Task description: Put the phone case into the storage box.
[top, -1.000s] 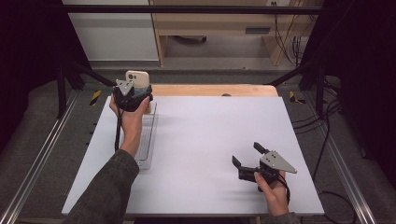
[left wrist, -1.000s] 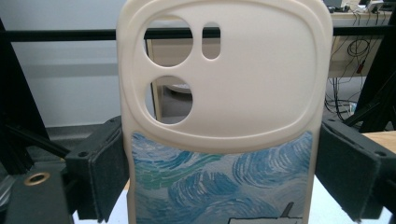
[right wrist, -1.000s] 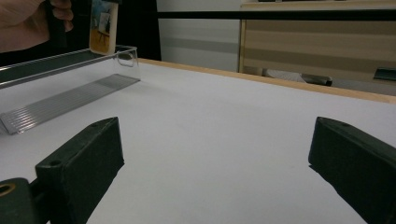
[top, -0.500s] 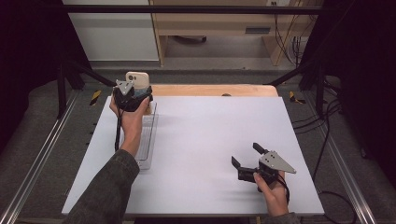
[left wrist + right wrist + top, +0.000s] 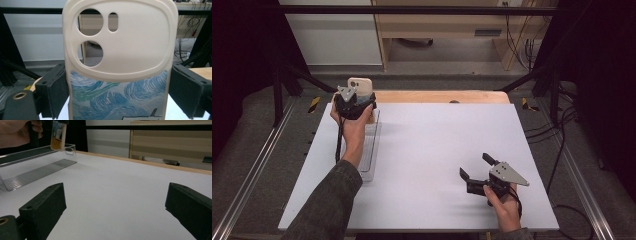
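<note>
- Nothing has visibly moved since earlier: left gripper (image 5: 360,100) stays clamped on the phone case (image 5: 117,62), held upright above the clear rack's (image 5: 371,150) far end.
- Right gripper (image 5: 477,172) rests gaping, empty.
- Risk: a tilted case could miss the rack's slot.

Bare tabletop (image 5: 437,150) right of clear rack (image 5: 371,150)

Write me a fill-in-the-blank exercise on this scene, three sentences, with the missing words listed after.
1. The left gripper is shut on a cream ____ with blue swirls on its back.
2. The right gripper rests near the front of the white table with its jaws ____.
3. Below the left hand lies a clear plastic ____ with a ribbed floor.

Missing words: phone case; open; rack
</note>
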